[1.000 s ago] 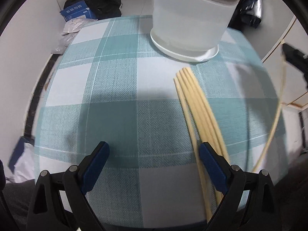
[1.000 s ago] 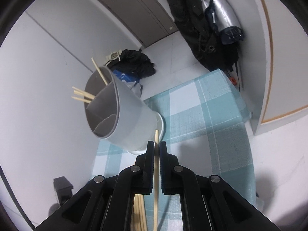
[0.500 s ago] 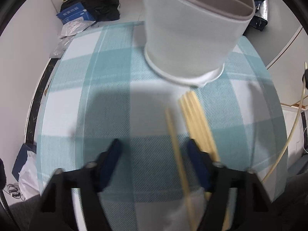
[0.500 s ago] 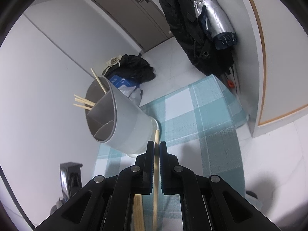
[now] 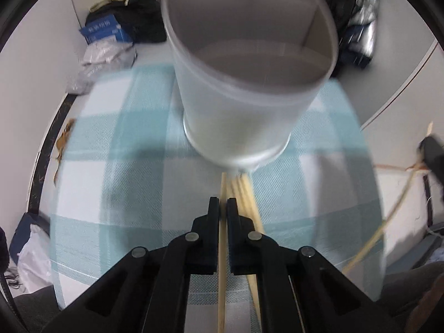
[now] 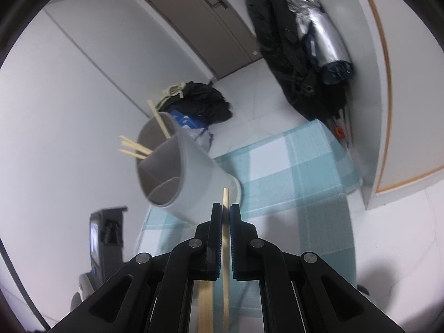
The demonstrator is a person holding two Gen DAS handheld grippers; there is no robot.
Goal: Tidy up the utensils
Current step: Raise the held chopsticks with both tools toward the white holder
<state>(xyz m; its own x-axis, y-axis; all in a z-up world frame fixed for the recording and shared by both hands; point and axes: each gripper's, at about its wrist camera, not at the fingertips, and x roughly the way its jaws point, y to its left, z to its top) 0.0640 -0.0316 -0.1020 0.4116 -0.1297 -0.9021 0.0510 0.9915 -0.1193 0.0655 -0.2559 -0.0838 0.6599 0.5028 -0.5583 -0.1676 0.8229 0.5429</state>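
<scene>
A white divided utensil holder (image 5: 244,105) stands on the checked teal tablecloth (image 5: 111,166); several chopsticks stick out of its far compartment (image 6: 133,148). My left gripper (image 5: 223,202) is shut on one wooden chopstick (image 5: 222,263), lifted above the cloth just before the holder. Several loose chopsticks (image 5: 247,197) lie on the cloth to its right. My right gripper (image 6: 226,208) is shut on another chopstick (image 6: 225,249), held high above the table, with the holder (image 6: 177,172) to its left below.
On the floor beyond the table lie a black bag (image 5: 138,19), a blue box (image 5: 105,30) and plastic packets (image 5: 105,58). Dark coats and a silver umbrella (image 6: 319,36) hang at the right wall. A door (image 6: 205,22) is at the back.
My left gripper has shut on a chopstick and raised it toward the holder, which now looms closer. My right gripper has risen a little with its chopstick still held.
</scene>
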